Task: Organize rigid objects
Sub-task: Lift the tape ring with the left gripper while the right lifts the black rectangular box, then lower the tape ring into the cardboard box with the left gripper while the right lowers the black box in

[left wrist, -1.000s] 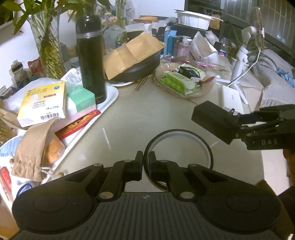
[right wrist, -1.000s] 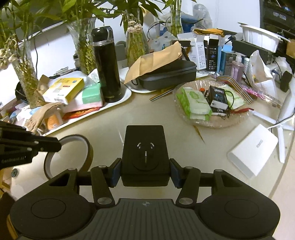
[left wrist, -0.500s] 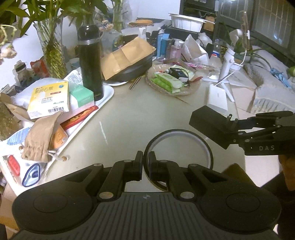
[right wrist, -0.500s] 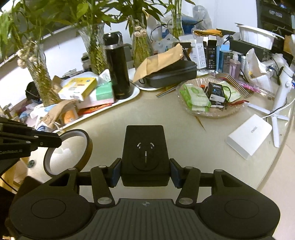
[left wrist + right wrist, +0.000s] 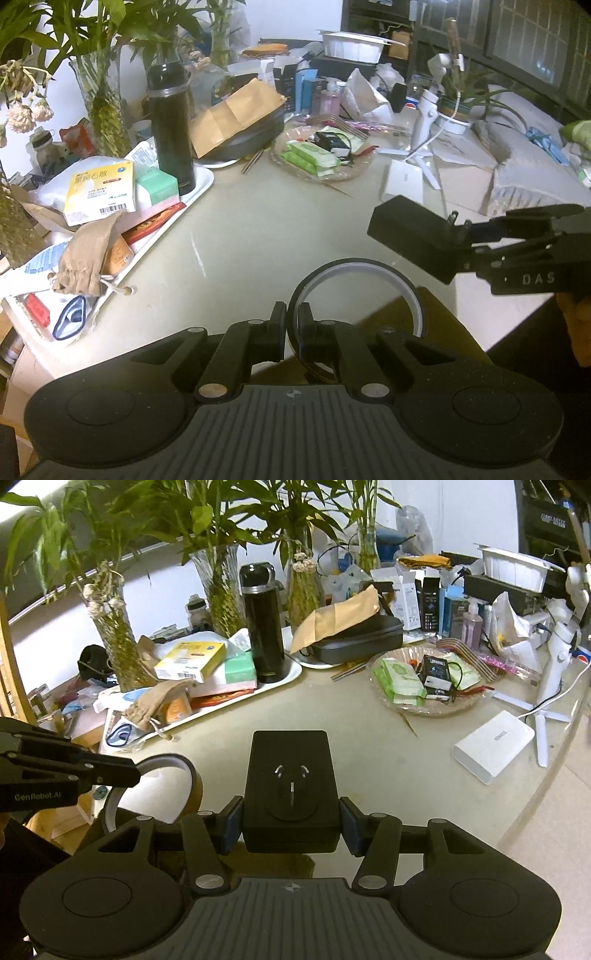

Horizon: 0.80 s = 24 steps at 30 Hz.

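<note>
Left wrist view, tape ring: Your left gripper point(image 5: 291, 325) is clenched on the thin wall of the tape ring point(image 5: 354, 295), one finger inside the hoop and one outside. The ring hangs in the air over the near edge of the table point(image 5: 258, 221).
Left wrist view, how it handles: The ring looks light and stiff. The wall is thin and smooth, so it could swing or slip. Pinching the wall like this is the right place.
Left wrist view, hard to see: The bottom of the ring is hidden behind your fingers.
Right wrist view, black box: Your right gripper point(image 5: 291, 821) squeezes the black box point(image 5: 291, 786) by its two sides. The box is up off the table, near its front edge.
Right wrist view, how it handles: The box looks hard and a bit heavy. Its flat sides give the blue pads point(image 5: 231, 821) a good hold.
Right wrist view, hard to see: You cannot see under the box. The marks on its top look like plug holes, but that is a guess. Where both things should go is not clear.
</note>
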### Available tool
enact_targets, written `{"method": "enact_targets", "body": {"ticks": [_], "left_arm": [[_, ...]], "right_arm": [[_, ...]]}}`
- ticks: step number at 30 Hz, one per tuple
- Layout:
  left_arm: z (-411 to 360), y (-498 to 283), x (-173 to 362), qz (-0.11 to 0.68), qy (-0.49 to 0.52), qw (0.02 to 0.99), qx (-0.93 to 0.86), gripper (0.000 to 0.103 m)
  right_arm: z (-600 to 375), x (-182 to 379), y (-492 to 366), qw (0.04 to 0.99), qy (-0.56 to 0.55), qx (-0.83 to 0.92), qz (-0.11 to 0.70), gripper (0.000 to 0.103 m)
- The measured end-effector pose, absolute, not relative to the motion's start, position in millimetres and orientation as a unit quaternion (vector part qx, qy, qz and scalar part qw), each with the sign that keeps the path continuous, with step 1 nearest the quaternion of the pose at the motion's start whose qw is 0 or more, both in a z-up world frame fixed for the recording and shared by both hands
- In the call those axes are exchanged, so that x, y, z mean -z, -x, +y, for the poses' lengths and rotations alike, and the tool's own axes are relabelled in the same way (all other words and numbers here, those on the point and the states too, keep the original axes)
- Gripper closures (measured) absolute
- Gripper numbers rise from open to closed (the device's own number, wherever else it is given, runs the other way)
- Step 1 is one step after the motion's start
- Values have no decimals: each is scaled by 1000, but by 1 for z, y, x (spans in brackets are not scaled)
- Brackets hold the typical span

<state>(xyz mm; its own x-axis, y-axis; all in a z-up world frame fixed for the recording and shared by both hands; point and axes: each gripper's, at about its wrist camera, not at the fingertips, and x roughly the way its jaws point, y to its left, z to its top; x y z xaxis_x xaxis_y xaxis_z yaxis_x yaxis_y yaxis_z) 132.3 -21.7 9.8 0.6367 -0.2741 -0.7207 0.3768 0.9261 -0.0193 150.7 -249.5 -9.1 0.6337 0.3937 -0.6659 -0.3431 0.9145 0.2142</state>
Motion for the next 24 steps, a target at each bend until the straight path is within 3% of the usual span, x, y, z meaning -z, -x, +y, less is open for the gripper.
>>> {"method": "enact_targets", "body": {"ticks": [24], "left_arm": [[-21, -83, -8, 393, -65, 899, 180, 96]], "right_arm": [[-257, -18, -96, 907, -48, -210, 361, 47]]}}
